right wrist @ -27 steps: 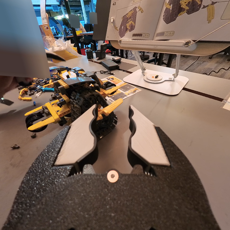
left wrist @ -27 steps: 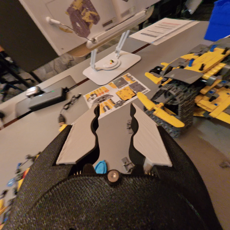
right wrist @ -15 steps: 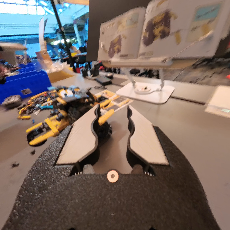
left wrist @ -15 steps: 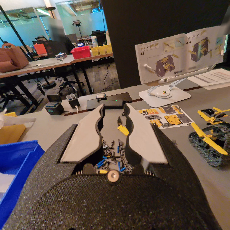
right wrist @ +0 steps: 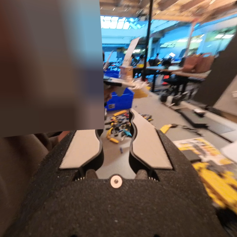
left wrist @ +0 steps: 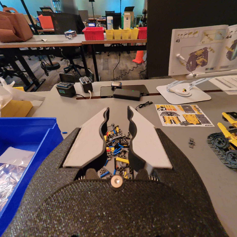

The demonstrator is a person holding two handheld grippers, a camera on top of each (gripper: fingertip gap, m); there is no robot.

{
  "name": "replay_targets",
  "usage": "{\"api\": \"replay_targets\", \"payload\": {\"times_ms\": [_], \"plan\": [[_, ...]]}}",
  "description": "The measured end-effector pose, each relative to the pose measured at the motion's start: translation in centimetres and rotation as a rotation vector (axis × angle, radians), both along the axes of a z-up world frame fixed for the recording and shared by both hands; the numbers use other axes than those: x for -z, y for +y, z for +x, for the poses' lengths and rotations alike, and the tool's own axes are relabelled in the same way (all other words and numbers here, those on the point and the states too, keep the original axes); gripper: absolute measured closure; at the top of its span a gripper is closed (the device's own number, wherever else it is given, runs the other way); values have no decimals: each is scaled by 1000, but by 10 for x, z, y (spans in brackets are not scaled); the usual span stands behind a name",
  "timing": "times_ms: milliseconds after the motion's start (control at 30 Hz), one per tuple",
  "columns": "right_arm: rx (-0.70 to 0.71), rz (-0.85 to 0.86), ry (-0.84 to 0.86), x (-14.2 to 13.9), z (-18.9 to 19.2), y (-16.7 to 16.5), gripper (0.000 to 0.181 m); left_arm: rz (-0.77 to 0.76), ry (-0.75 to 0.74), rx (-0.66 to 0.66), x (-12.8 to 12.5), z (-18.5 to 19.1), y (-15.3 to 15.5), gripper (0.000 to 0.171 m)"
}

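My left gripper (left wrist: 118,110) is open and empty, held above a pile of small loose building-toy parts (left wrist: 117,142) in black, grey, blue and yellow on the grey table (left wrist: 77,110). A yellow and black tracked toy vehicle (left wrist: 225,139) stands at the right edge. My right gripper (right wrist: 117,115) is open and empty, pointing toward the same pile of parts (right wrist: 118,127); its left fingertip is hidden behind a mosaic patch. The right wrist view is blurred by motion. The vehicle shows blurred at the right wrist view's lower right (right wrist: 218,179).
A blue bin (left wrist: 25,138) sits at the left. A sticker sheet (left wrist: 182,115), a white book stand (left wrist: 184,92) with an open instruction booklet (left wrist: 202,50), a black power brick (left wrist: 126,94) and chargers (left wrist: 66,88) lie farther back. A small grey part (left wrist: 191,142) lies alone. One gripper's finger ends stand about 30 cm off the other's.
Both grippers have swung left, away from the tracked vehicle, and now face the pile of loose parts. The left gripper's fingers stand a little wider apart than half a second ago.
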State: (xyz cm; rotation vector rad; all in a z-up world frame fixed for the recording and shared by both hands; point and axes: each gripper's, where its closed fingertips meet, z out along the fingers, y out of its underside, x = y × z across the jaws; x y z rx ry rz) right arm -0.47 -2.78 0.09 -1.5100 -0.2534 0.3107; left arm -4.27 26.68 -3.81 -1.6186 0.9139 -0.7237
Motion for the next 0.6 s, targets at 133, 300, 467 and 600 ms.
{"api": "replay_targets", "payload": {"times_ms": [133,300,467,600], "plan": [[-95,-177,59,51,-36,46,142,33,19,-10,0,-4,2,145],[-119,-374,130,93,-46,86,157,0,-28,58,1,-1,0,145],[-167,-437,101,110,-61,107,158,-24,-40,44,6,-8,10,144],[-76,-486,-77,138,-52,120,167,-48,-81,65,5,-9,10,144]]}}
